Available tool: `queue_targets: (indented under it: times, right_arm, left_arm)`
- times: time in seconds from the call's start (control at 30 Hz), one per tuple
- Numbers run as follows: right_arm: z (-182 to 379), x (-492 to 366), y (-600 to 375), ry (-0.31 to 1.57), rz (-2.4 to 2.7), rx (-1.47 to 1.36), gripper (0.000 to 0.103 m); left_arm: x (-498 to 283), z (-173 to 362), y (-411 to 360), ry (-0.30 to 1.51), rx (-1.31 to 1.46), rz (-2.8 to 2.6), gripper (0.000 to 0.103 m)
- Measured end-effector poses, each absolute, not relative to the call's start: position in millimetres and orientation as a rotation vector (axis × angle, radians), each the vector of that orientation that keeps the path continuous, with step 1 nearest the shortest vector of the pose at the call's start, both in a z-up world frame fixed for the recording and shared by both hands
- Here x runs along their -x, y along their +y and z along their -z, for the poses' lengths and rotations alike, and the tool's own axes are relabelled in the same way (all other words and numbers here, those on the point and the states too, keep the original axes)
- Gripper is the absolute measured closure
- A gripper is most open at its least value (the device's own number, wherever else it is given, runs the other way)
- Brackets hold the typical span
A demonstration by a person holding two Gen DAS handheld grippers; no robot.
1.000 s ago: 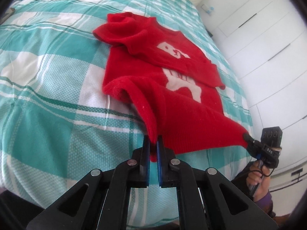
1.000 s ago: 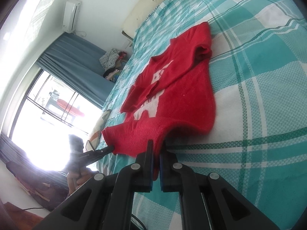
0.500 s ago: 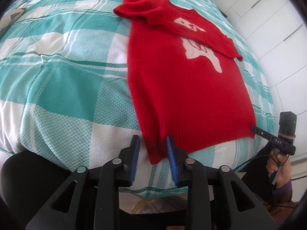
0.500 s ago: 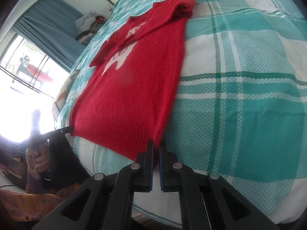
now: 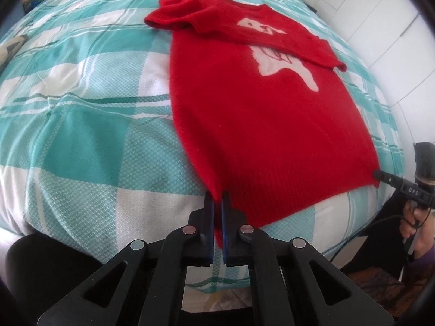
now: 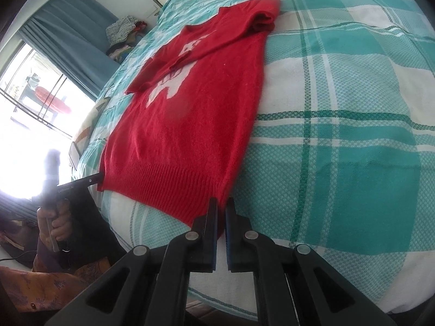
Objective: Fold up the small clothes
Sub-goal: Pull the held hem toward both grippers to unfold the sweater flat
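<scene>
Since a second ago the red sweater [image 5: 261,125] has gone from bunched and lifted at its hem to spread flat down the bed [image 5: 89,125], hem drawn to the foot edge; the left hand-held gripper [image 5: 217,203] opened half a second ago and has just been closing again, and its jaws now pinch the hem corner on the left side of the left wrist view, red knit showing between the blue pads; the right hand-held gripper [image 6: 222,206] is clamped on the opposite hem corner, seen in its own view with ribbed fabric running into the narrow slit between the fingers; each gripper also shows in the other's view as a dark tip at the far hem corner, with the person's hand [image 6: 55,221] around its handle below the mattress edge; the sweater lies front up, a white animal motif [image 5: 282,62] on the chest; one sleeve [image 5: 296,46] is folded across the chest and partly covers the motif, the other is bunched at the shoulder toward the head of the bed; the bed carries a teal-and-white plaid cover; blue curtains [image 6: 68,32] hang by a bright window in the right wrist view, and white cupboard doors [image 5: 380,27] stand beside the bed in the left wrist view.
</scene>
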State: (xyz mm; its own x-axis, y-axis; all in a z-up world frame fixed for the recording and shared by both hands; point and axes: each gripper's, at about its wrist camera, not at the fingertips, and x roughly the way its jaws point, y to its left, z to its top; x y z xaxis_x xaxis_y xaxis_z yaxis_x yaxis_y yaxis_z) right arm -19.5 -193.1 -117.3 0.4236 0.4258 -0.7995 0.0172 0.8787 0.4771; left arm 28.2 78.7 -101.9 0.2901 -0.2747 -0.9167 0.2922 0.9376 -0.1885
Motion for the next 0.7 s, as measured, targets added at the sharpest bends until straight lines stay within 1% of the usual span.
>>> queue_targets:
  times: [0.07,0.17,0.3,0.7]
  right_arm:
    - [111,25,-191,1.126,-0.227,-0.415,0.099]
    - [108,31,-180,1.140,-0.189,-0.362,0.099]
    - [132,27,-167,1.169,-0.118,-0.280,0.100]
    - [141,29,-171,1.128,-0.117,-0.324,0.100]
  left_arm:
    - [-21,96,82,1.214,-0.087,0.350,0.102]
    - [-19,102,81,1.228,-0.134,0.319,0.102]
    - [-25,120,71,1.245,-0.190,0.268,0.102]
    - [-27,125,64,1.226,-0.211,0.234,0.101]
